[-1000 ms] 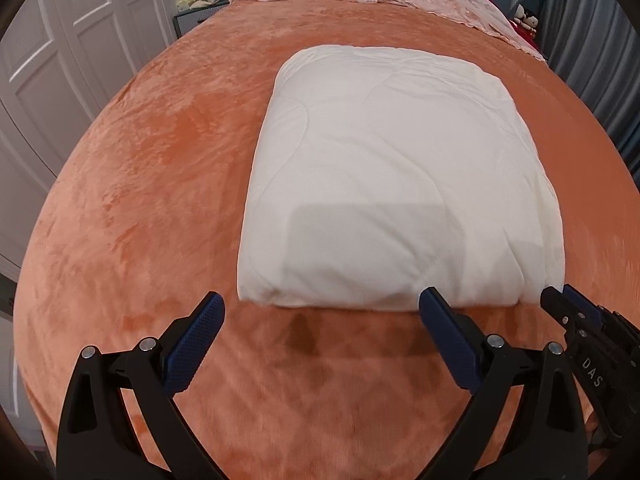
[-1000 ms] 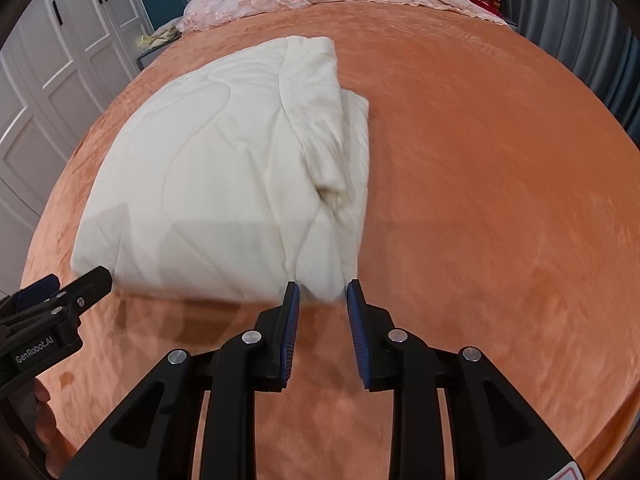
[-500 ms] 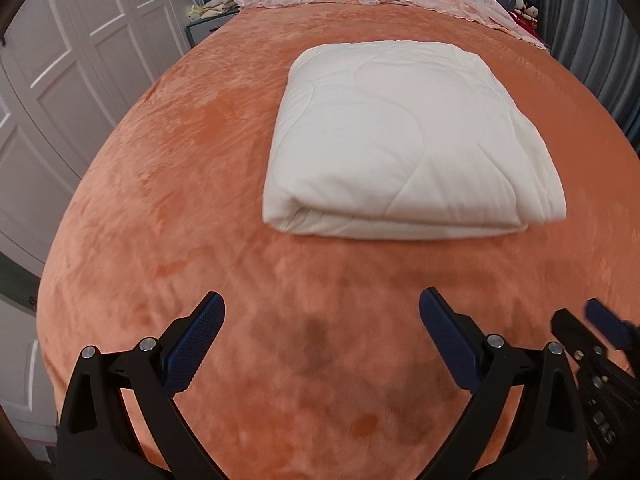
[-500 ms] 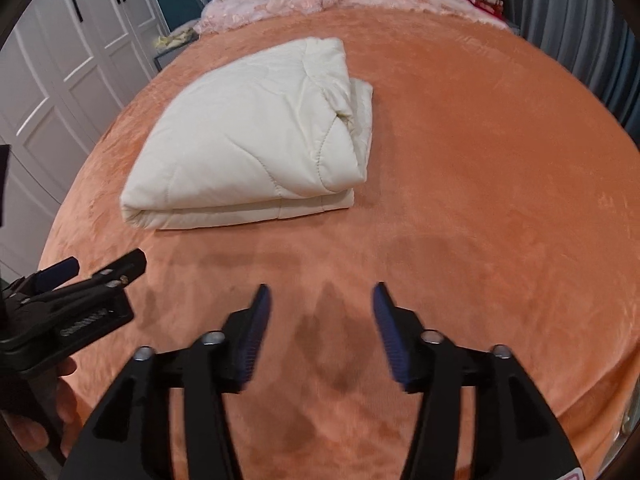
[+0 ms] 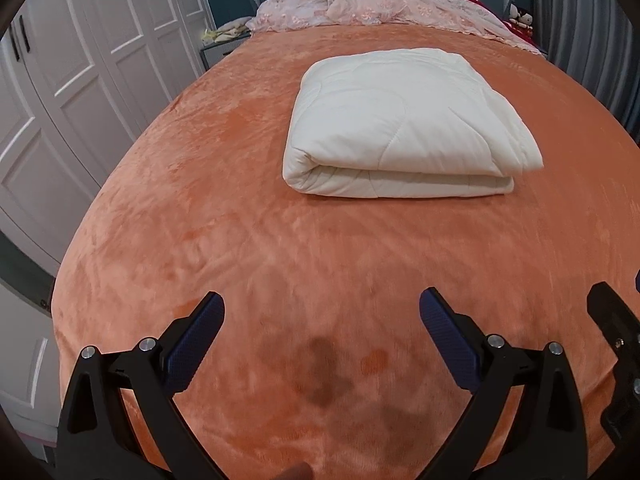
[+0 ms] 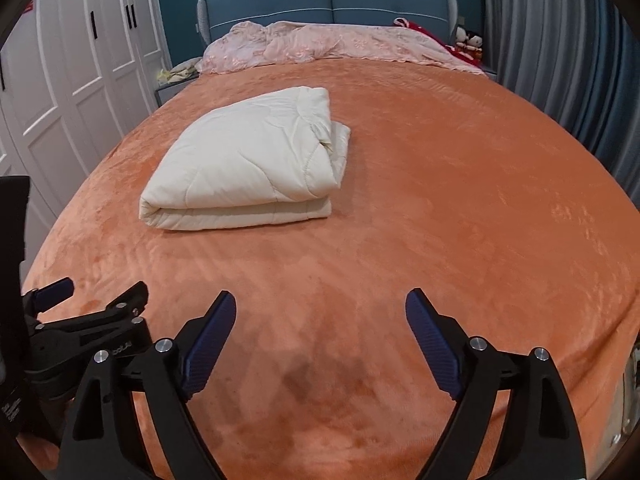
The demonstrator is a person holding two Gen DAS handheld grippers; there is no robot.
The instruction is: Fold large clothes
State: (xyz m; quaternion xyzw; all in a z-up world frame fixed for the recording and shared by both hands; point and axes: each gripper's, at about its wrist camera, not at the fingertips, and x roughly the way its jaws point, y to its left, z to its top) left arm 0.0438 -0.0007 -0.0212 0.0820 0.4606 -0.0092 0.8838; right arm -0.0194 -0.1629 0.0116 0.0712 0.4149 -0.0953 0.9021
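Observation:
A cream quilted comforter lies folded into a thick rectangle on the orange bedspread, its folded edge toward me. It also shows in the right wrist view, left of centre. My left gripper is open and empty, well back from the comforter near the foot of the bed. My right gripper is open and empty, also well back. The left gripper shows at the lower left of the right wrist view.
A crumpled pink blanket lies along the blue headboard. White wardrobe doors line the left side. Grey curtains hang on the right. A nightstand stands at the bed's far left corner.
Both grippers have pulled back from the comforter toward the foot of the bed. The right gripper has opened wide from nearly shut. The comforter stays folded in place.

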